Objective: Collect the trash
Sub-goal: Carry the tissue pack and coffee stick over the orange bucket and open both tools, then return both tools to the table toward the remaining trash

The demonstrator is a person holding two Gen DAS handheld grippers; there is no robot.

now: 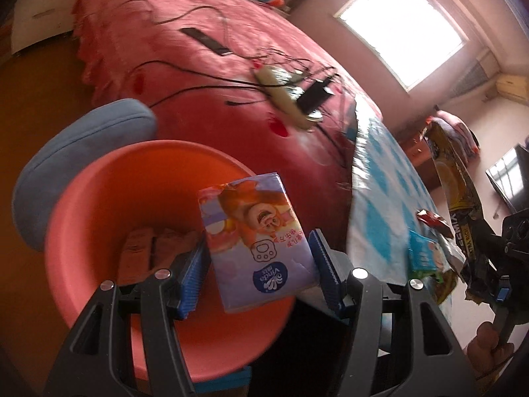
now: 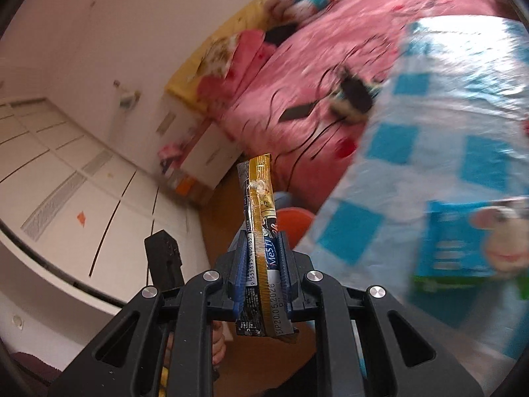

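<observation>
My left gripper [image 1: 259,258] is shut on a purple tissue pack [image 1: 258,241] and holds it over the orange bin [image 1: 99,198], which has brown wrappers inside. My right gripper [image 2: 263,264] is shut on a gold and black snack wrapper [image 2: 261,225], held upright; the wrapper also shows in the left wrist view [image 1: 459,198] at the right. A small part of the orange bin [image 2: 292,220] shows beyond the wrapper. More trash lies on the blue-checked table cloth: a blue packet [image 1: 425,253] and a red wrapper [image 1: 431,220]. The blue packet [image 2: 463,241] also shows at right in the right wrist view.
A blue stool cushion [image 1: 76,152] sits behind the bin. The pink bed [image 1: 185,66] carries a power strip [image 1: 291,96], cables and a remote [image 1: 206,41]. The checked table [image 2: 429,132] fills the right. White drawers [image 2: 211,145] stand by the bed.
</observation>
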